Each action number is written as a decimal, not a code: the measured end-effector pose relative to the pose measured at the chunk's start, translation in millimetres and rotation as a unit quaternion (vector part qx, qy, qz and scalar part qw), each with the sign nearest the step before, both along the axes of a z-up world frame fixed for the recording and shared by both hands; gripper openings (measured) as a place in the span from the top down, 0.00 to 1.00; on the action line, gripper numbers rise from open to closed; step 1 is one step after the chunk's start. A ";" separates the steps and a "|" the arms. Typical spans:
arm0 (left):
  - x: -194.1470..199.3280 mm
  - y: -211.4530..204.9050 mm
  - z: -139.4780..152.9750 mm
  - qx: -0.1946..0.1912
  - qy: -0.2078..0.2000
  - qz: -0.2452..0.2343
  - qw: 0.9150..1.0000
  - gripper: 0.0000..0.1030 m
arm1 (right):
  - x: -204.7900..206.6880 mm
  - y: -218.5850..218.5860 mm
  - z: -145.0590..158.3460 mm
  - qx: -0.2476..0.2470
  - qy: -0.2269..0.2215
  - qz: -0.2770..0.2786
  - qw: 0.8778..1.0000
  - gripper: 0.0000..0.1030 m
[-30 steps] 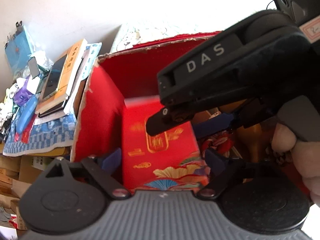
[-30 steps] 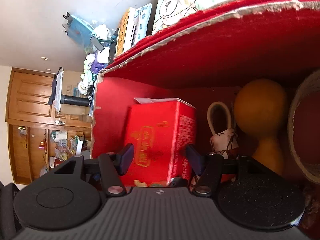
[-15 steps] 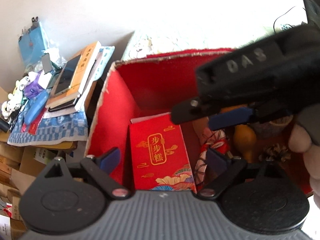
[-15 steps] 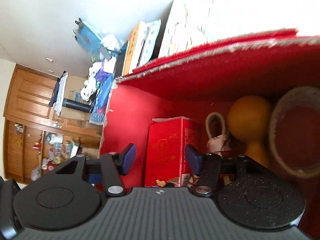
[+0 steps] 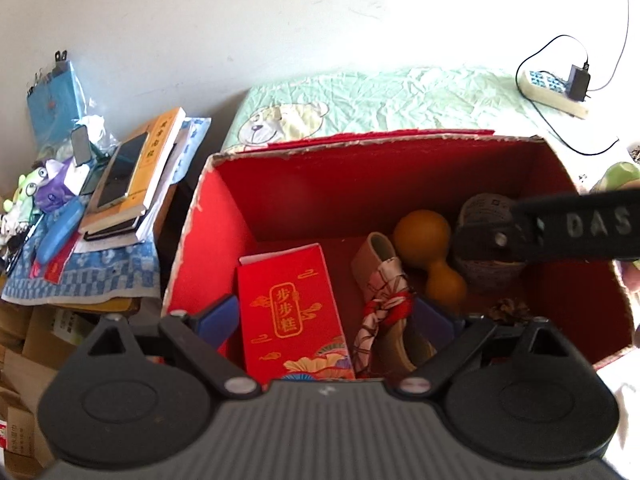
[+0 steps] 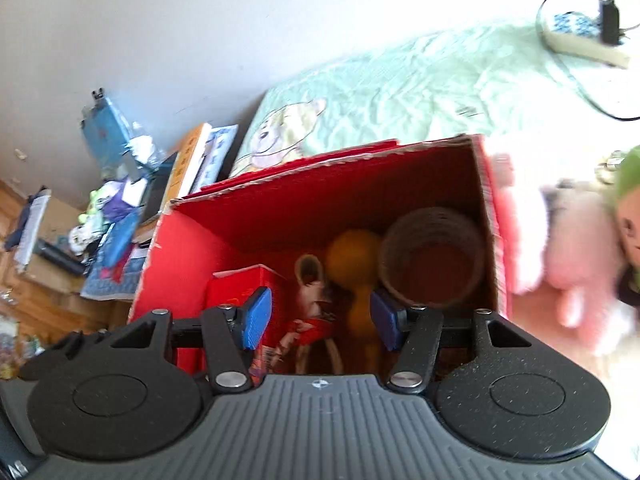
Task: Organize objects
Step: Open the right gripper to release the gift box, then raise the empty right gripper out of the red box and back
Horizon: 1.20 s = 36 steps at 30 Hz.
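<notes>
Red cardboard box [image 5: 224, 216], frayed rim, fills frame centre. Inside, lower centre: glossy red carton [image 5: 292, 312] with gold print; beside it patterned cloth shoe [image 5: 384, 292], smooth orange gourd [image 5: 428, 236], woven rope basket [image 6: 432, 256] at right. Left gripper [image 5: 326, 320] spread wide, empty. Right gripper [image 6: 320, 320] wide, empty. Crinkled green sheet [image 5: 400, 96] above.

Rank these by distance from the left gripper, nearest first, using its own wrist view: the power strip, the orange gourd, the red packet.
Measured from the left gripper:
1. Red packet: standing in the red box, directly between the open fingers.
2. Orange gourd: deeper in the box, to the right.
3. Power strip: far off on the green bedsheet, upper right.
</notes>
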<state>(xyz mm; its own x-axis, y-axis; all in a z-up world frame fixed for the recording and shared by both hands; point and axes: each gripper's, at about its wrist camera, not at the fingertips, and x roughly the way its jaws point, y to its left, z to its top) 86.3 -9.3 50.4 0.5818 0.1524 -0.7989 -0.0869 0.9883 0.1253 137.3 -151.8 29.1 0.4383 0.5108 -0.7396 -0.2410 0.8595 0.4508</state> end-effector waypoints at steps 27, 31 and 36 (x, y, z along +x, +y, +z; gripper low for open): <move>-55.0 19.8 24.3 -0.033 -0.032 -0.027 0.999 0.01 | -98.5 7.8 26.0 -0.075 -0.083 -0.100 0.989 0.41; -60.8 17.9 28.5 -0.030 -0.025 -0.026 0.999 0.01 | -106.1 8.3 30.2 -0.078 -0.088 -0.101 0.988 0.40; -67.4 10.6 31.1 -0.013 -0.016 -0.020 1.000 0.01 | -111.1 6.3 35.1 -0.082 -0.091 -0.101 0.987 0.36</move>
